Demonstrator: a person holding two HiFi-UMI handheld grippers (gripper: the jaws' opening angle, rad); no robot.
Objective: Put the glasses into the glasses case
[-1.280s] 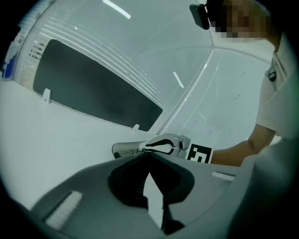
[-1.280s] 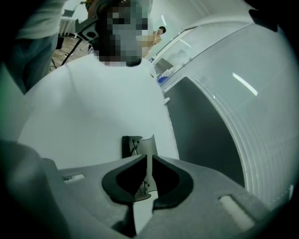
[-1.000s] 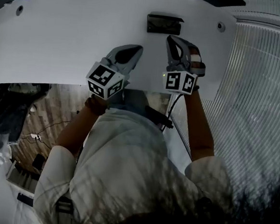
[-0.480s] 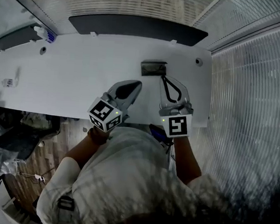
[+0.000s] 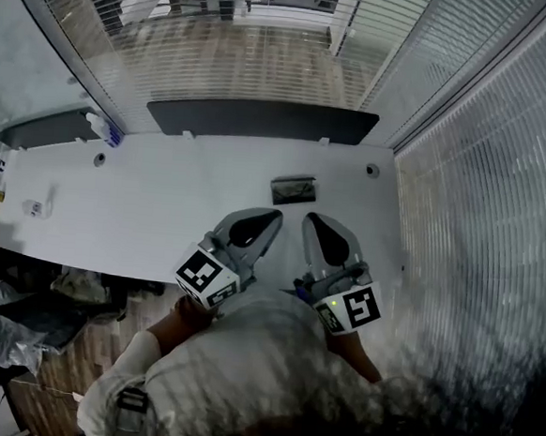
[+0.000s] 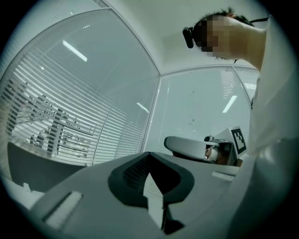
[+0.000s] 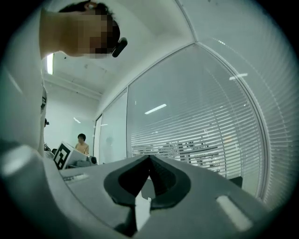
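Note:
The dark glasses case lies on the white table, right of its middle; its lid looks down. No glasses show in any view. Both grippers are held up close to the person's chest, short of the case and well above the table. My left gripper has its tips meeting, with nothing between them. My right gripper is shut and empty too. Both gripper views look level at glass walls with blinds, not at the table. The right gripper's body shows in the left gripper view.
A long dark panel runs along the table's far edge. A small bottle and a small item sit at the table's left. Blinds and glass walls stand behind and to the right. Clutter lies on the floor at left. Another person stands far off.
Both grippers have risen off the table and drawn back toward the chest. The right gripper rolled and its jaws closed. The head view has tilted up, showing more of the room.

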